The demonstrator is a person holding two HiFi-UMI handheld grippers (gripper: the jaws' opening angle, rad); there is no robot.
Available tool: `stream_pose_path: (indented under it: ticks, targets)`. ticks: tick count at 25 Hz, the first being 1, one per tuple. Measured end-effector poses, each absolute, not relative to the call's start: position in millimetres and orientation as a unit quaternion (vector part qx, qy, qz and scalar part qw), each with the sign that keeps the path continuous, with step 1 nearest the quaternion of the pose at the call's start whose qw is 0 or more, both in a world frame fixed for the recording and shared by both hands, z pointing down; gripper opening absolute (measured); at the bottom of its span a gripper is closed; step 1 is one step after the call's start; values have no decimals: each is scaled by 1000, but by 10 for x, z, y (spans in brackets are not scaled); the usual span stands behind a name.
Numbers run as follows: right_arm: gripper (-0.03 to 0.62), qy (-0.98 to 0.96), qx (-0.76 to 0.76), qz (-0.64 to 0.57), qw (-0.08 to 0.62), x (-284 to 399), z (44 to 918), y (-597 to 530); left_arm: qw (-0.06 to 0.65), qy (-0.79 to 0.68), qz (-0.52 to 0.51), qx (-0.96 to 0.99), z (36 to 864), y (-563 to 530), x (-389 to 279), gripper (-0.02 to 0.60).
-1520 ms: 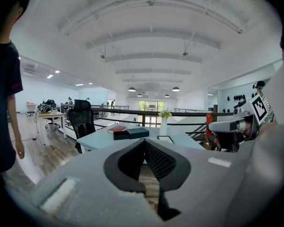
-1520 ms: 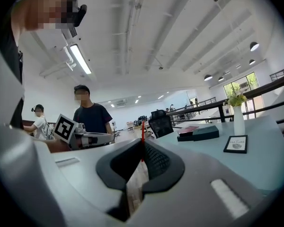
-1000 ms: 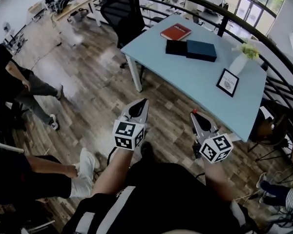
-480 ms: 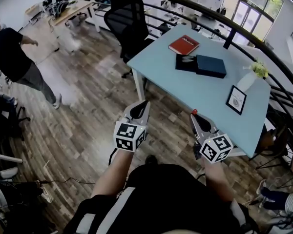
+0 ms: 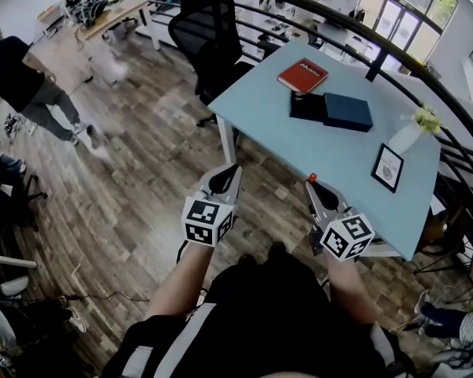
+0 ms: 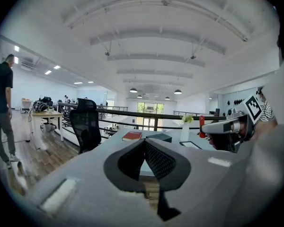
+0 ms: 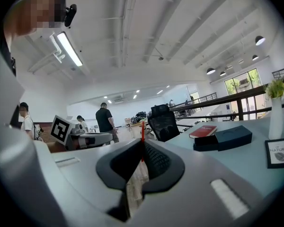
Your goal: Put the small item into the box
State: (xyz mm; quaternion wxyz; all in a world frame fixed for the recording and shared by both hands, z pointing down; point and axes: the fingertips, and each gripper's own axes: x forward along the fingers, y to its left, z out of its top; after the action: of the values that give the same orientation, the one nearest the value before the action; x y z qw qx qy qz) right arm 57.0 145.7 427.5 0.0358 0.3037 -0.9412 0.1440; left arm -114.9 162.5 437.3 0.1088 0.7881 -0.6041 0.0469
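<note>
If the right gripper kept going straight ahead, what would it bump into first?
The right gripper would probably pass over the table corner and meet the black chair first; depth is unclear.

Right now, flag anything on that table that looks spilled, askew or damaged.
Nothing stands out: the red book, box, framed card and upright vase sit on the table, with nothing spilled.

Pale blue rectangular table [image 5: 331,157] shifted right in my view, person in black shirt [image 5: 13,71] now walking far left, seated people gone.
</note>
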Motion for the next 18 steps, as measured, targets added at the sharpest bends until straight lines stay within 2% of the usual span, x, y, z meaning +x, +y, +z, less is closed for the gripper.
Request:
stream_pose_path:
  ticks: [10,18]
  targets:
    - [12,-939,299,170,22,626,4427,546,129,-597,77,788,4578,735,-1040,3]
    - [12,-932,323,164,30,1095,4522,-832,140,-584,85,795,4587,-582,-734,3]
